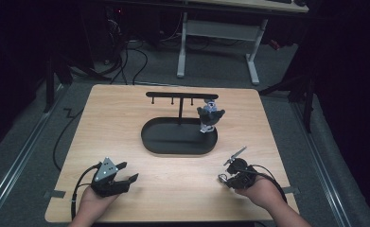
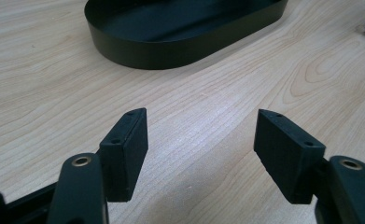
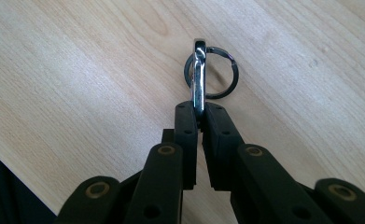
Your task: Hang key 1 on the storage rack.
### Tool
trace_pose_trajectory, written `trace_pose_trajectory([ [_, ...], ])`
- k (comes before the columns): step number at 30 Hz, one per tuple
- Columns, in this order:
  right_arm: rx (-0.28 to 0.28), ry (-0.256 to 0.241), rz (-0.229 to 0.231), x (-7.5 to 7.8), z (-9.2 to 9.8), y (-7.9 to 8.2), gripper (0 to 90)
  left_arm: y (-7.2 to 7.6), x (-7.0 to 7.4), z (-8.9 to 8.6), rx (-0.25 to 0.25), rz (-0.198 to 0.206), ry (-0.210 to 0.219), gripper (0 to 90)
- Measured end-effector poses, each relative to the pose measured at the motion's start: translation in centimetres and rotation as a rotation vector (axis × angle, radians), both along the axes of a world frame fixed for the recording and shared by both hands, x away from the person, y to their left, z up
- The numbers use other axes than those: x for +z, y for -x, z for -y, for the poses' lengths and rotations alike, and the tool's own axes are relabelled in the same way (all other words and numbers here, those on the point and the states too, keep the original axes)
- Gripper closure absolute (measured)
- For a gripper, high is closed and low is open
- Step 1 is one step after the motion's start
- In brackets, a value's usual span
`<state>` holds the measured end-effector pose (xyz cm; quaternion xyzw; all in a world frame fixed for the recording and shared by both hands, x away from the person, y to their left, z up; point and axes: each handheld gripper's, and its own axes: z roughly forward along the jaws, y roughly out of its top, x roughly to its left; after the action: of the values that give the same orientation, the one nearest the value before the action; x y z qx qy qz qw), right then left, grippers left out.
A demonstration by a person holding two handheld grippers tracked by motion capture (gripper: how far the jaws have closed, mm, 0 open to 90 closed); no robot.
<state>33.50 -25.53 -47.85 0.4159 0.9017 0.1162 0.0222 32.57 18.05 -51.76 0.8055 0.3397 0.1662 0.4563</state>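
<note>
Two small metal parts made up my load: a clasp [image 3: 198,77] with a key ring [image 3: 213,72] looped through it, light, stiff and slippery. I judged the flat of the clasp the best place to pinch. My right gripper [image 3: 199,108] had its jaws closed tight on it, near the table's [image 1: 126,118] front right corner. My left gripper [image 2: 201,135], jaws wide apart, held nothing near the front left corner.
</note>
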Motion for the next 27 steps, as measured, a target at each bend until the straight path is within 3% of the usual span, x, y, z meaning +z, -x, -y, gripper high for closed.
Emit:
trace_pose_trajectory([
  [11,0.008,0.026,-0.012,-0.6,-1.5,-0.8,79.1,0.0,0.1,-0.1,0.002,0.0,0.003,35.8],
  [18,0.032,0.061,0.001,-0.9,-2.3,-1.3,85.0,0.0,0.1,-0.2,0.002,0.002,0.009,35.8],
  [27,0.02,0.049,0.035,0.5,-1.6,-0.8,85.2,-0.1,0.0,-0.1,-0.002,0.001,0.009,35.8],
])
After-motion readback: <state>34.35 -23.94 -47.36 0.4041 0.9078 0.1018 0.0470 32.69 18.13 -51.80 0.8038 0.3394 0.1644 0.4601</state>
